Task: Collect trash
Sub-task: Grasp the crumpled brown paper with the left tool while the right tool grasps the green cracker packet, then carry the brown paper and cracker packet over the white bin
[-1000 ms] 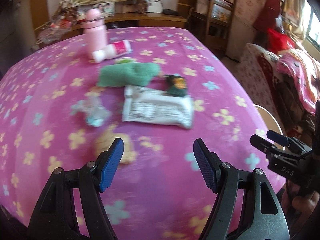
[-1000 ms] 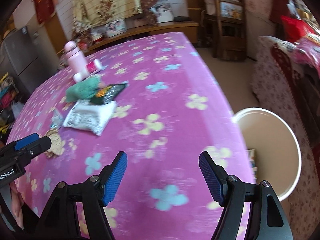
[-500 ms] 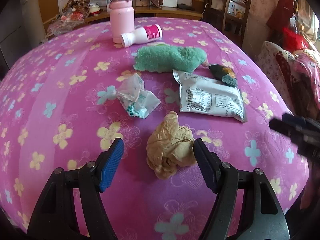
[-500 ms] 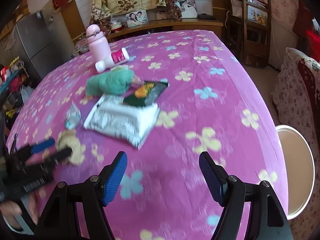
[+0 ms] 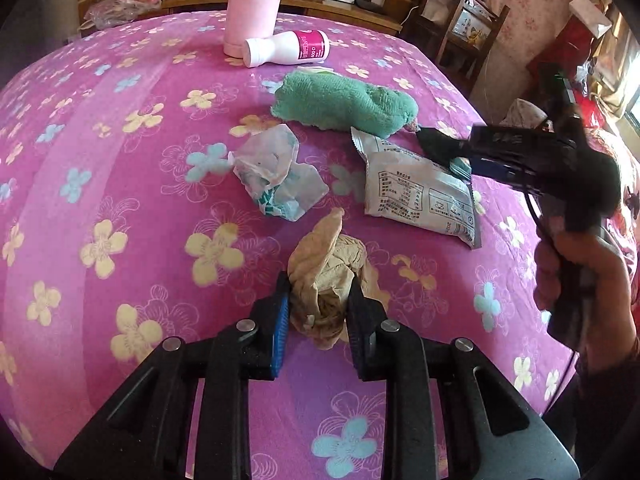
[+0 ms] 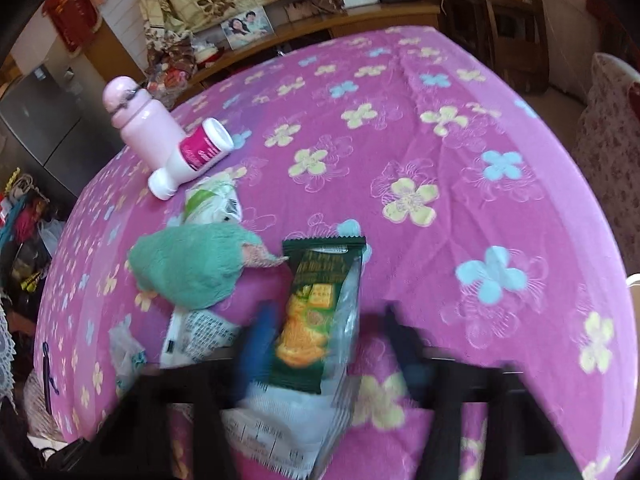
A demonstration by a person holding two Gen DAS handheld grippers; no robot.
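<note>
My left gripper (image 5: 318, 312) is shut on a crumpled tan paper ball (image 5: 330, 272) that rests on the pink flowered tablecloth. Beyond it lie a clear crumpled plastic wrapper (image 5: 276, 176) and a white snack packet (image 5: 416, 196). My right gripper (image 6: 328, 344), blurred by motion, has its fingers open on either side of a dark green snack wrapper (image 6: 316, 312) that lies partly on the white packet (image 6: 280, 428). The right gripper also shows in the left wrist view (image 5: 444, 148), reaching over the packet.
A green towel (image 5: 344, 104) lies behind the trash. A pink flask (image 5: 252, 4) stands at the back with a white bottle (image 5: 288, 50) lying beside it. A white bin rim (image 6: 634, 360) shows at the table's right edge. Chairs and shelves stand beyond.
My left gripper closed on the tan paper ball. My right gripper moved forward and left to straddle the green snack wrapper.
</note>
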